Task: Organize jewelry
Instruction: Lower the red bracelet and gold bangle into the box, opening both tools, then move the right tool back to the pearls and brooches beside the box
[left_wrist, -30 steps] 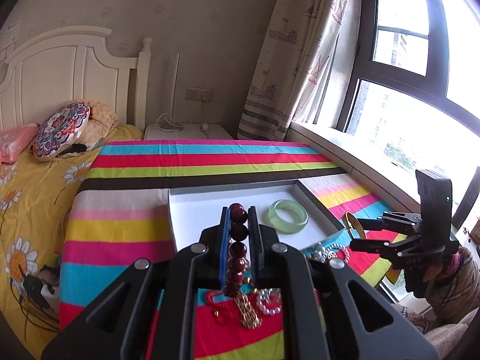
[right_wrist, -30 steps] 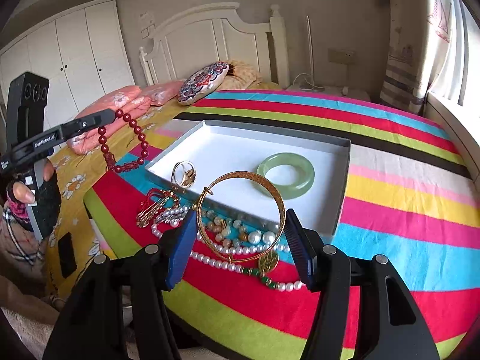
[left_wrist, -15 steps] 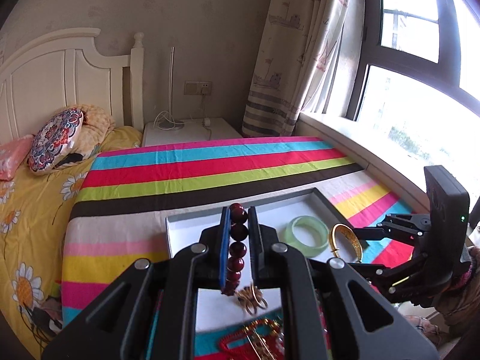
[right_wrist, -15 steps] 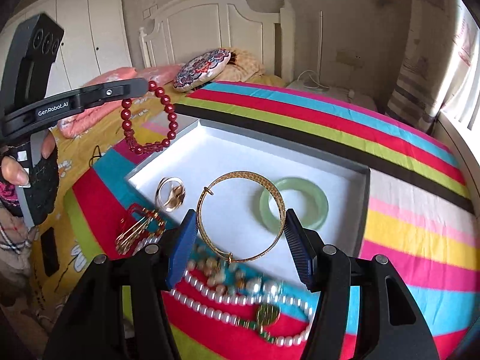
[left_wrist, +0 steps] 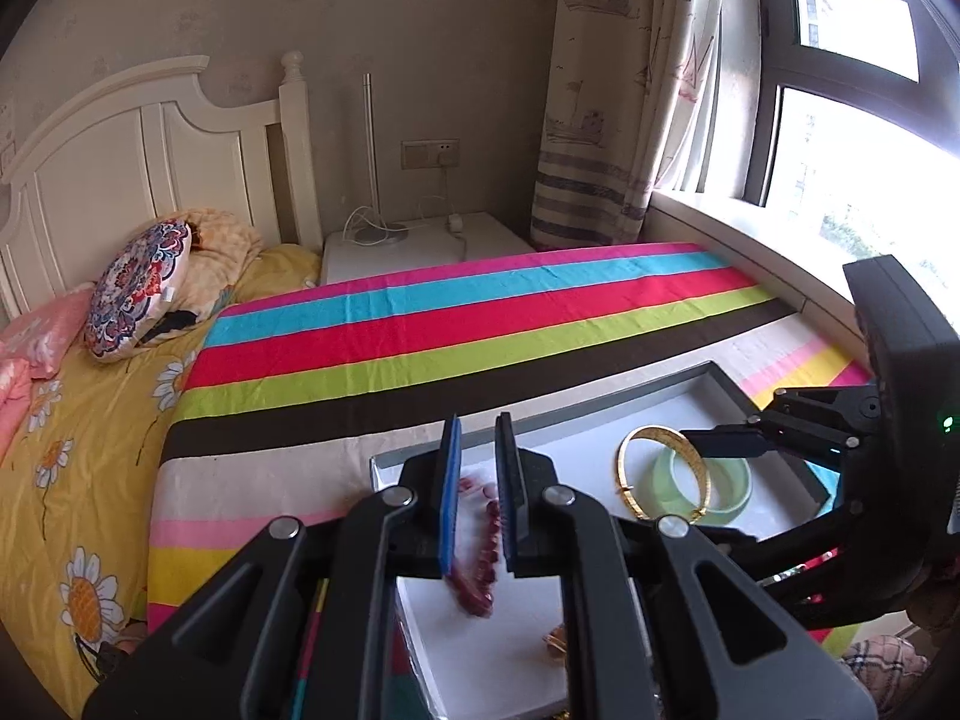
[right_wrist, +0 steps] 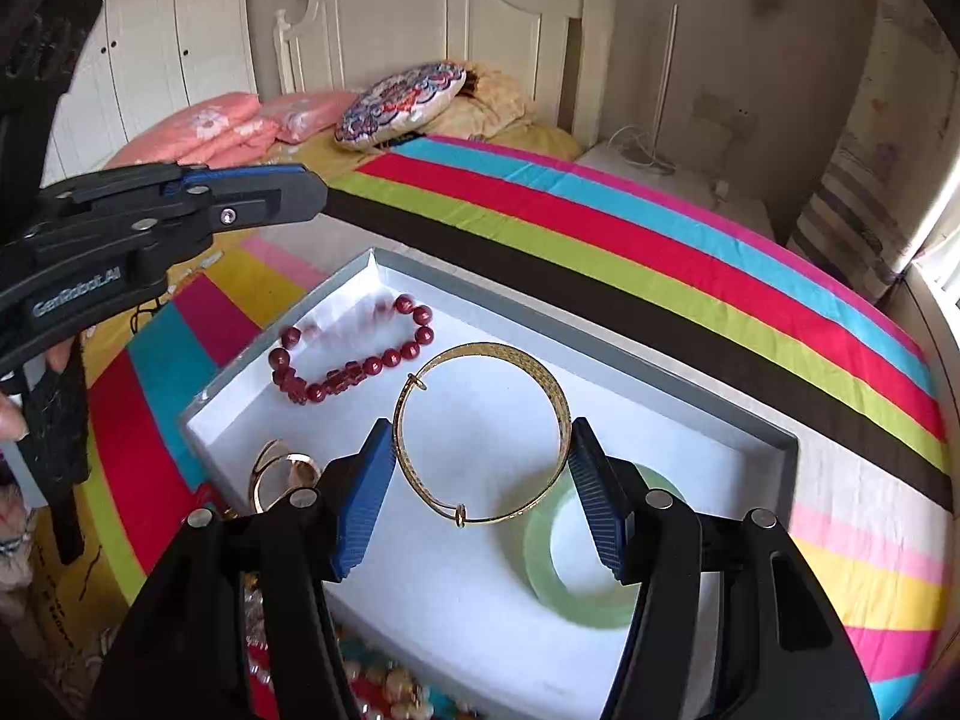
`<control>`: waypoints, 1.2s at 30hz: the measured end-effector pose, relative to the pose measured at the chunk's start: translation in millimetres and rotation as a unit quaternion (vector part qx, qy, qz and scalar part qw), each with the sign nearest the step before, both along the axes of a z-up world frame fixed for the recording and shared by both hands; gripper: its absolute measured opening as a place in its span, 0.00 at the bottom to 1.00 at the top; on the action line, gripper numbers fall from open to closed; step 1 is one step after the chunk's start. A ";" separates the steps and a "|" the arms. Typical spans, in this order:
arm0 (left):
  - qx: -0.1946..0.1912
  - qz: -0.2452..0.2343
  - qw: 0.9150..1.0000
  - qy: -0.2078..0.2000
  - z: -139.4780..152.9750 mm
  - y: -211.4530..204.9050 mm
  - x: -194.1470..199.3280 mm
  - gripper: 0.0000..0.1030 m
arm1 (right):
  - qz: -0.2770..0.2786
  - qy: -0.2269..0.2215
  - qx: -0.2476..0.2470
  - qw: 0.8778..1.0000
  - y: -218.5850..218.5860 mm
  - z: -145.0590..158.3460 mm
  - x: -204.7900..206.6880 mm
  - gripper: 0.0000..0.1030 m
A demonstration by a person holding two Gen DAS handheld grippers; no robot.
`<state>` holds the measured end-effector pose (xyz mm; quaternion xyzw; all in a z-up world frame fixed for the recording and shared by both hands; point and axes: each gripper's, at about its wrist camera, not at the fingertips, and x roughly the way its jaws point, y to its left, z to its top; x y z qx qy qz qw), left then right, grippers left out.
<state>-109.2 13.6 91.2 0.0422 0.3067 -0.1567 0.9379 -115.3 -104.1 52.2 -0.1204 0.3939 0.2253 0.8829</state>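
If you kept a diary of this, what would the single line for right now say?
left hand-held gripper: open, red bead bracelet in white tray | right hand-held gripper: holds gold bangle over tray

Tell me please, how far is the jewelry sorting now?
Done: the red bead bracelet, the green bangle and a gold piece lie in the white tray. In hand: the right gripper holds the gold bangle above the tray; the left gripper is open. Left: the pearls and beads outside the tray.

Red bead bracelet [left_wrist: 477,546] motion-blurred
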 end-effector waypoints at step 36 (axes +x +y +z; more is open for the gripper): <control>0.060 0.081 0.992 -0.080 -4.2 23.3 -105.1 0.98 | -0.034 -0.100 0.056 0.993 -65.6 45.5 -77.7 0.82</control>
